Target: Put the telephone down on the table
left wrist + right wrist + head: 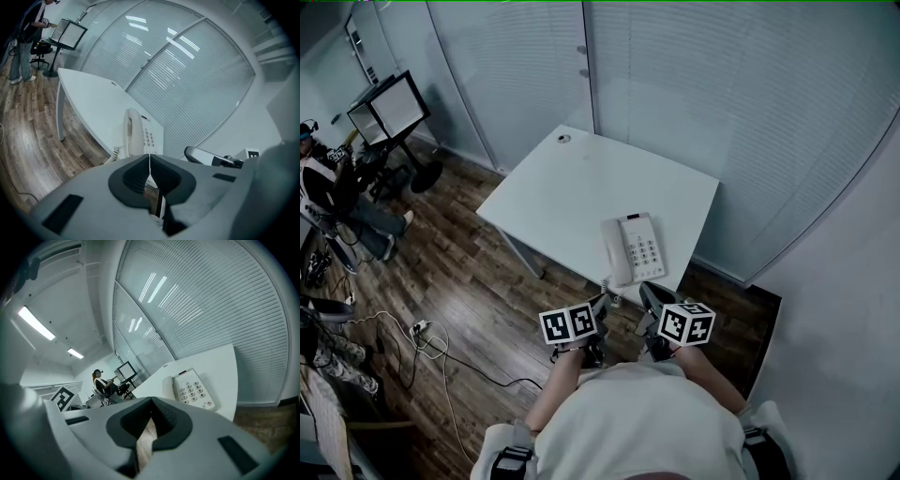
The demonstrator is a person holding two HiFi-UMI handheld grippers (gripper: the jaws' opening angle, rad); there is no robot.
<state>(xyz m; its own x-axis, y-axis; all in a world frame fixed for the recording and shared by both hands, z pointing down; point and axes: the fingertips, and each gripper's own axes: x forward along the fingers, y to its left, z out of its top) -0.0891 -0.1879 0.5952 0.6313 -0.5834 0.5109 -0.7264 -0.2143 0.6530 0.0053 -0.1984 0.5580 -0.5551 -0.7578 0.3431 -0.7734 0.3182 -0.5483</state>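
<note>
A white telephone (632, 248) with its handset on the cradle lies near the front edge of the white table (572, 187); its coiled cord hangs off the edge. It also shows in the left gripper view as the telephone (138, 135) and in the right gripper view as the telephone (192, 389). My left gripper (602, 305) and right gripper (645, 292) hover side by side just short of the table's near edge, below the phone. Both stand shut with nothing between the jaws: left gripper (150, 157), right gripper (151, 401).
Blinds and glass walls (712, 103) close off the far and right sides. A cable grommet (564, 139) sits in the table's far corner. A seated person (337, 202) and a monitor stand (389, 108) are at the far left. Cables (422, 337) lie on the wooden floor.
</note>
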